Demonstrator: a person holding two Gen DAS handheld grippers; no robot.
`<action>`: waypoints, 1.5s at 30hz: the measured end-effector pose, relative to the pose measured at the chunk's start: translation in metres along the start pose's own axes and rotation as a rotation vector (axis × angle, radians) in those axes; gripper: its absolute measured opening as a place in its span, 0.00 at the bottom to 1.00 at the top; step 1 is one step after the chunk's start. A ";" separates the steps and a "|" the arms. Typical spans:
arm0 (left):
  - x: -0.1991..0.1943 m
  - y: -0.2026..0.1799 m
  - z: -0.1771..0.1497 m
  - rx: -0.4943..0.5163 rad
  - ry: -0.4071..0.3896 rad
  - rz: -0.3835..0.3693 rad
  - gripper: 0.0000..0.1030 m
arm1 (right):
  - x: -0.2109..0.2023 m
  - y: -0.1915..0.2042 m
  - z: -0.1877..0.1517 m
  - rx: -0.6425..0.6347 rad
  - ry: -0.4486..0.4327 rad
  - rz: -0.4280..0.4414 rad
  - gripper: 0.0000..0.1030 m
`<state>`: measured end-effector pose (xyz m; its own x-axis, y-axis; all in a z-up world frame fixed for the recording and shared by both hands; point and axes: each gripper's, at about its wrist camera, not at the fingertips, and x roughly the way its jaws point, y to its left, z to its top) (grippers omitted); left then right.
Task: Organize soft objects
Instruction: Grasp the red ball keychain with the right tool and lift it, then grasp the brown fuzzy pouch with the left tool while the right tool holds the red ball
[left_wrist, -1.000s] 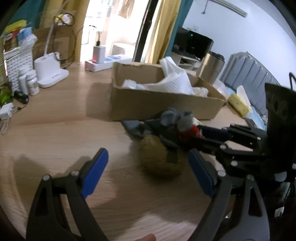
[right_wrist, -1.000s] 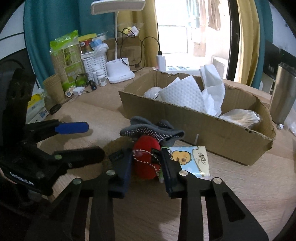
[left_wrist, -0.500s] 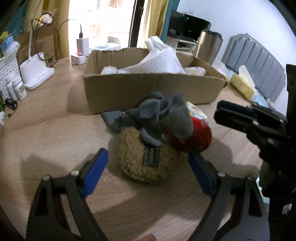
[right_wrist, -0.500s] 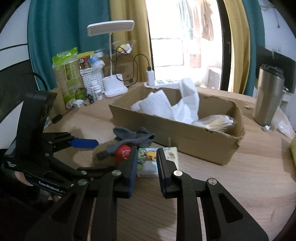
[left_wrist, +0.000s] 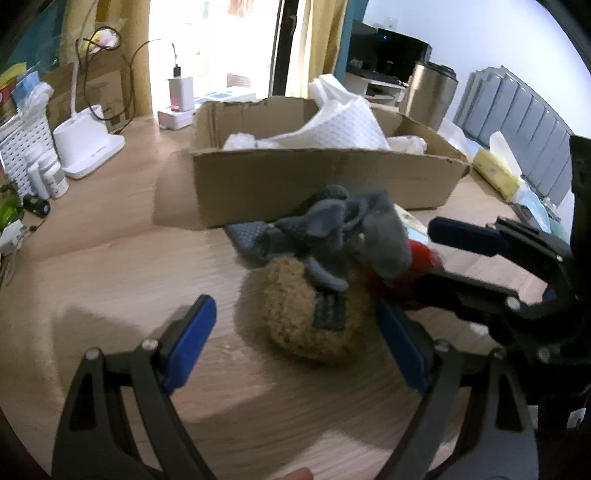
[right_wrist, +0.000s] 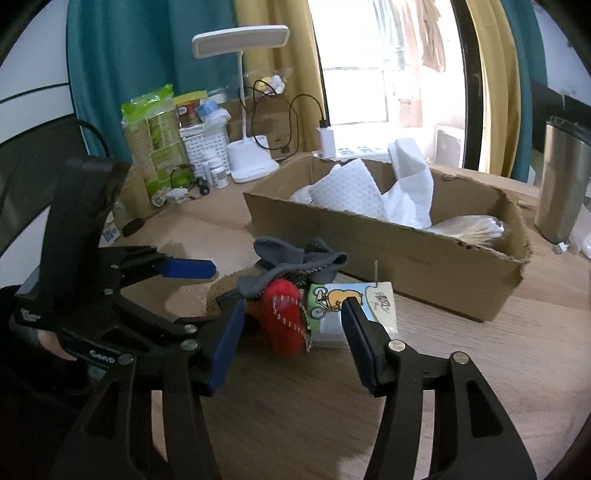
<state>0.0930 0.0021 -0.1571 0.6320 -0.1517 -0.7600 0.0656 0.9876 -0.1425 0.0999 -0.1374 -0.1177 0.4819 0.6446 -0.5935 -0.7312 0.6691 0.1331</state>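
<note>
Left gripper (left_wrist: 295, 343) spread wide, blue pads (left_wrist: 190, 341) far apart, holding nothing. Between and just ahead of those pads, resting on the light wooden tabletop (left_wrist: 110, 266): round brown fuzzy plush ball (left_wrist: 314, 317) with a dark grey tag. Nearer the right pad than the left, not visibly touching either. Draped over the ball's top and spilling behind it: bundle of grey knitted socks with dotted grip soles (left_wrist: 332, 236). Tucked against the ball's right side, partly under the socks: small red stitched plush toy (left_wrist: 421, 258).

Right gripper (right_wrist: 295, 328) also open, moderately, gripping nothing. Red plush toy (right_wrist: 286, 321) sitting in the gap, closer to the left pad; contact hard to judge. Just beside the toy, reaching toward the right pad: flat tissue packet printed with a yellow cartoon bear on a bicycle (right_wrist: 351, 302). Grey socks (right_wrist: 295, 258) piled above and behind.

Beyond the pile, close behind it: open brown cardboard box (right_wrist: 406, 258) containing crumpled white paper towels (right_wrist: 369, 192). Left gripper's blue pad (right_wrist: 188, 267) visible at left of the right wrist view, near the pile.
</note>
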 end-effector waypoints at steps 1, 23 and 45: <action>-0.001 0.002 0.000 -0.007 -0.002 0.003 0.87 | 0.003 0.000 0.001 0.004 0.001 0.002 0.56; -0.013 0.011 0.001 -0.009 -0.045 -0.014 0.87 | -0.007 0.013 -0.014 -0.041 0.102 -0.016 0.46; -0.011 -0.007 0.000 0.038 -0.036 -0.031 0.87 | -0.015 -0.004 -0.028 0.028 0.132 -0.111 0.44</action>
<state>0.0853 -0.0028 -0.1476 0.6568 -0.1813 -0.7320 0.1142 0.9834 -0.1410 0.0817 -0.1598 -0.1315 0.4901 0.5131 -0.7046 -0.6623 0.7448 0.0816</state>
